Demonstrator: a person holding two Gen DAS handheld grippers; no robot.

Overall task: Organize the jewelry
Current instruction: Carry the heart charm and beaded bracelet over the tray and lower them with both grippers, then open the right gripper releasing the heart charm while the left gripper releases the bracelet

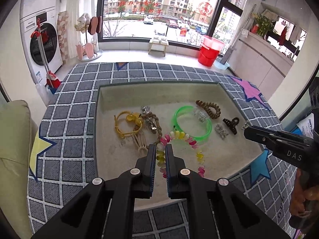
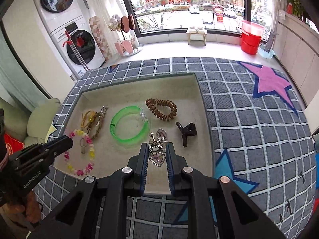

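Note:
A beige tray (image 1: 123, 95) (image 2: 201, 107) holds jewelry: a green bangle (image 1: 207, 129) (image 2: 117, 137), a brown coil hair tie (image 1: 209, 109) (image 2: 161, 109), a black claw clip (image 1: 231, 124) (image 2: 186, 132), a yellow cord bracelet (image 1: 125, 125), a braided brown piece (image 1: 157, 127) and a pink-and-yellow bead bracelet (image 1: 180, 135) (image 2: 79, 153). My left gripper (image 1: 160, 148) hovers over the bead bracelet, jaws narrowly apart and empty. My right gripper (image 2: 157, 149) is shut on a silver heart-shaped clip (image 2: 157, 156) above the tray's near right part; it also shows in the left wrist view (image 1: 246, 128).
The tray lies on a grey checked cloth with stars (image 1: 69, 119) (image 2: 249, 119). A sparkly clip (image 1: 221, 131) lies by the claw clip. Beyond are a washing machine (image 1: 42, 39), a red bucket (image 1: 209, 53) and a slipper rack (image 1: 87, 37).

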